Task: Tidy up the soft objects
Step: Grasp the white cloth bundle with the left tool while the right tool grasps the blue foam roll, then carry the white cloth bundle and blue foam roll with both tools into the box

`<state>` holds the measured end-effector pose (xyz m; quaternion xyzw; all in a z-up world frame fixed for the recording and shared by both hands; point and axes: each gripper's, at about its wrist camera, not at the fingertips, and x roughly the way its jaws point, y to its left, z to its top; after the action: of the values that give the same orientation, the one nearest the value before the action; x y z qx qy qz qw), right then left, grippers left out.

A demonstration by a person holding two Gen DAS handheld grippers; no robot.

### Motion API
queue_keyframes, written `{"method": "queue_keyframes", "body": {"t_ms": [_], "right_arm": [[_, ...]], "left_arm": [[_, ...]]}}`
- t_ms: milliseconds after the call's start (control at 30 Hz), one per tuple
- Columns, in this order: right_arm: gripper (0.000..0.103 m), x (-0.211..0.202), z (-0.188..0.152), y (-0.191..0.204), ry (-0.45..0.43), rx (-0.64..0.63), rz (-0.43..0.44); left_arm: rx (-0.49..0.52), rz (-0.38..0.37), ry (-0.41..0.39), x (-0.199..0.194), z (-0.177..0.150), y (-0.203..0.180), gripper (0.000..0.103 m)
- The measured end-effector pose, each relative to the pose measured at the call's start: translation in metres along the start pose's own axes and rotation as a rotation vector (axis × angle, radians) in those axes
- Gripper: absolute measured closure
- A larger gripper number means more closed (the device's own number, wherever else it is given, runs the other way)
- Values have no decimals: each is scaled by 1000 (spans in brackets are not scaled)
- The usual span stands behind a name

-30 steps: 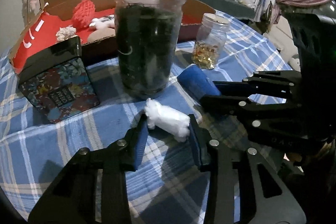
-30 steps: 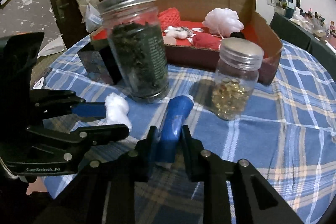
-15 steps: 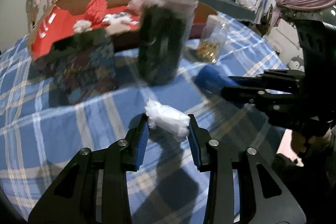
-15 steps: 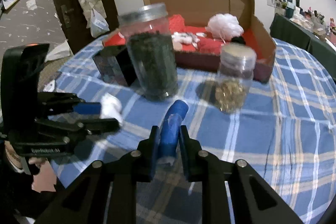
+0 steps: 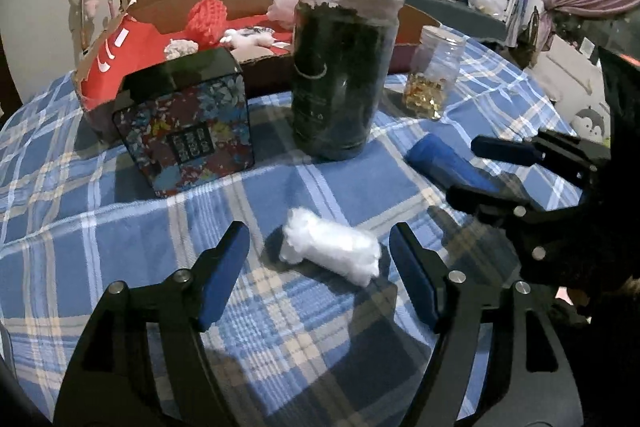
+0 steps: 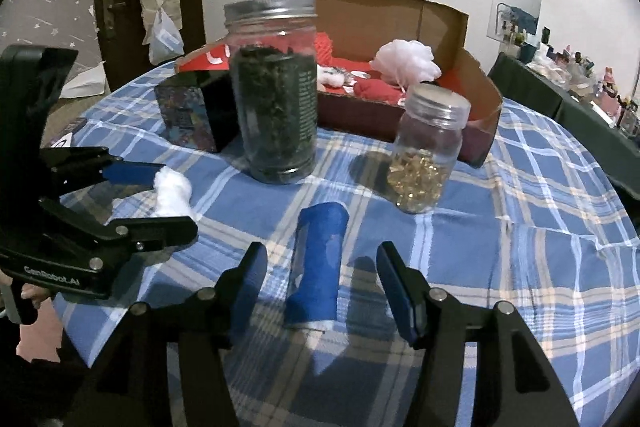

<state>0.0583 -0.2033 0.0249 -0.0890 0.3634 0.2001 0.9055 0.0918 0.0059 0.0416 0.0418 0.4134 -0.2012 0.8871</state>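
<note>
A white fluffy cotton wad (image 5: 330, 251) lies on the blue checked tablecloth (image 5: 120, 267) between the wide-open fingers of my left gripper (image 5: 320, 267); it also shows in the right wrist view (image 6: 173, 191). A blue roll (image 6: 319, 269) lies on the cloth between the open fingers of my right gripper (image 6: 322, 285); it also shows in the left wrist view (image 5: 450, 165). Neither gripper touches its object. A cardboard box with a red lining (image 6: 476, 95) at the back holds several soft items, among them a white pouf (image 6: 406, 61) and a red knitted piece (image 5: 208, 17).
A tall jar of dark leaves (image 6: 276, 95) stands mid-table, a small jar with golden contents (image 6: 428, 151) to its right. A black floral tin (image 5: 188, 123) stands left of the tall jar. The table edge falls off at the near left.
Both grippers have opened. The left one let go of the white wad and the right one let go of the blue roll; both objects now lie on the cloth.
</note>
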Motion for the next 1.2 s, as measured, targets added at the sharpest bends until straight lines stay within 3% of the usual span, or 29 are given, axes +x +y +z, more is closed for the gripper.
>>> {"method": "queue_keyframes", "body": {"t_ms": [133,167,200,233,267,300,367,667,1200], "right_arm": [[43,7,-1,-1,3,4,-14],[43,8,-2,0,2,3,-22],[45,10,-2,0,1,2,-24],[52,10,-3,0,-5,6,-19],[68,8,-4,1,-11,8,-17],[77,7,-4,1,-18,9,-17],[78,6,-5,4,-23,0,-10],[78,-7,4,7,-71,20,36],[78,-24,3,-20,-87,80,-14]], "left_arm": [[14,-19,2,5,4,-1,32],[18,-26,5,6,4,-1,37],[20,-30,5,6,4,-1,49],[21,-35,3,6,4,-2,55],[24,-39,2,6,4,-2,62],[25,-38,3,6,4,-2,64],[26,-42,0,5,3,-3,70],[21,-97,-47,-13,9,-10,70],[-45,-69,-77,-34,12,17,70]]}}
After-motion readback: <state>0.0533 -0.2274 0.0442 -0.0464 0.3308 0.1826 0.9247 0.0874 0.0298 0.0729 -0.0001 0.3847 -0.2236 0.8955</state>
